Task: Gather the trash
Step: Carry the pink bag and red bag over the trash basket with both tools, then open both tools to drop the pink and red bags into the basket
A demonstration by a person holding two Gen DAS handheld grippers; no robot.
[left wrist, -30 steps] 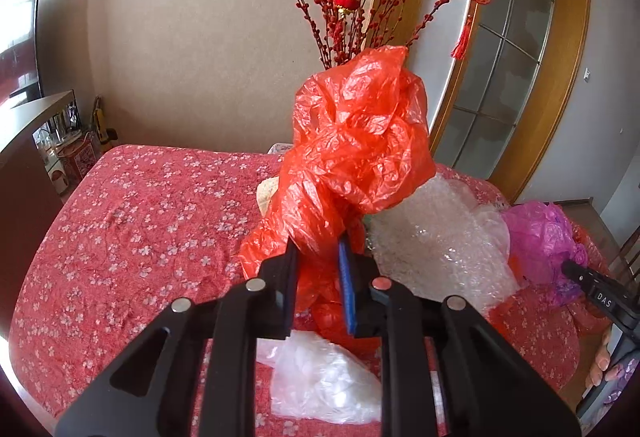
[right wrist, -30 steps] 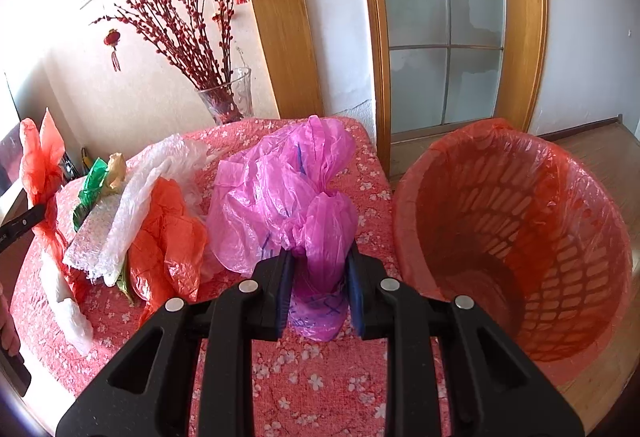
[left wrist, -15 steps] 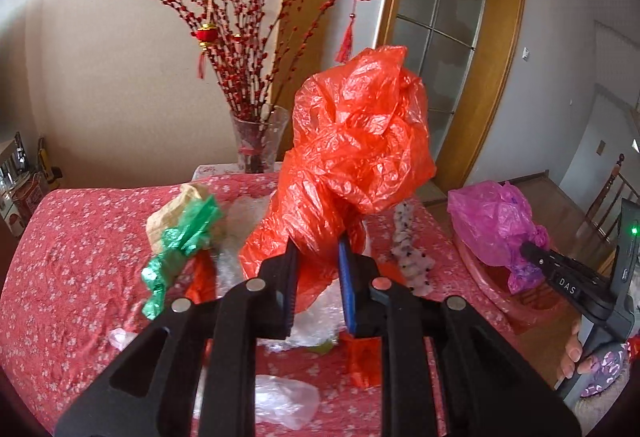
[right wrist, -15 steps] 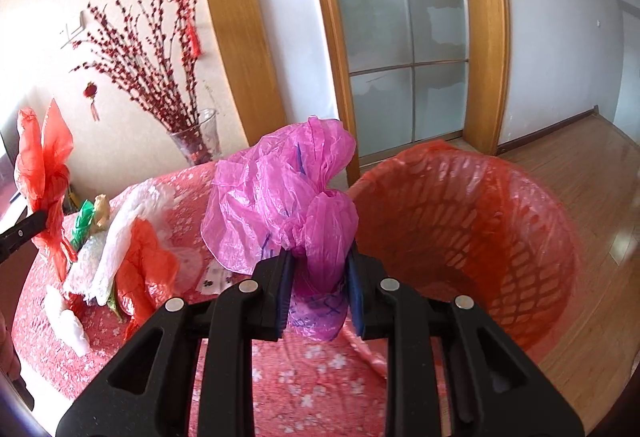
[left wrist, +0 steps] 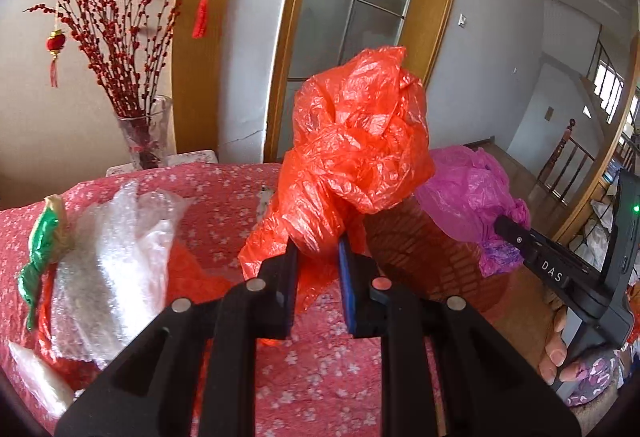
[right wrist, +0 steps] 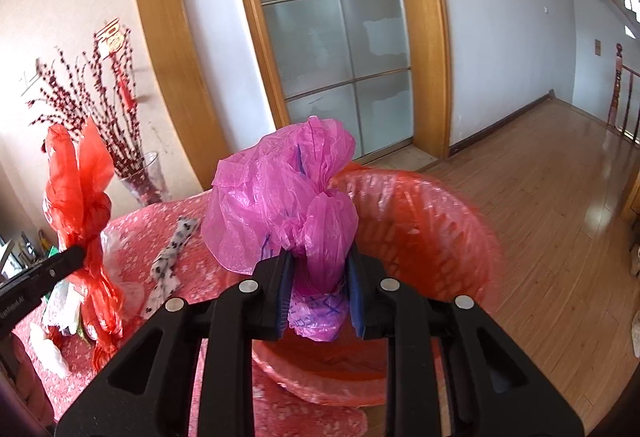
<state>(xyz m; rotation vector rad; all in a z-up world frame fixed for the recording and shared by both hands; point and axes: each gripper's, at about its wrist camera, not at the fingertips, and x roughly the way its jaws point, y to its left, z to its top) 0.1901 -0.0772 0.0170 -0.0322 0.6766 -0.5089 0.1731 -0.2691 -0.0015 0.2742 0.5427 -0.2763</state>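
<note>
My left gripper (left wrist: pixel 318 257) is shut on a crumpled orange-red plastic bag (left wrist: pixel 352 149), held above the red flowered table (left wrist: pixel 224 197). My right gripper (right wrist: pixel 320 269) is shut on a pink plastic bag (right wrist: pixel 280 205) and holds it over the red lined trash basket (right wrist: pixel 432 237) at the table's right edge. The pink bag (left wrist: pixel 468 193) and right gripper also show in the left wrist view, and the orange bag (right wrist: pixel 80 189) shows at the left of the right wrist view.
Bubble wrap (left wrist: pixel 108 253), a green wrapper (left wrist: pixel 40 249), clear plastic (left wrist: pixel 36 377) and a spotted wrapper (right wrist: pixel 172 261) lie on the table. A glass vase of red branches (left wrist: pixel 144 133) stands at the back. A wooden door frame (right wrist: pixel 424 37) and wood floor (right wrist: pixel 560 197) lie beyond.
Both grippers swung right with their bags. The pink bag moved from over the table to over the basket; the orange bag rose and shifted toward the basket side.
</note>
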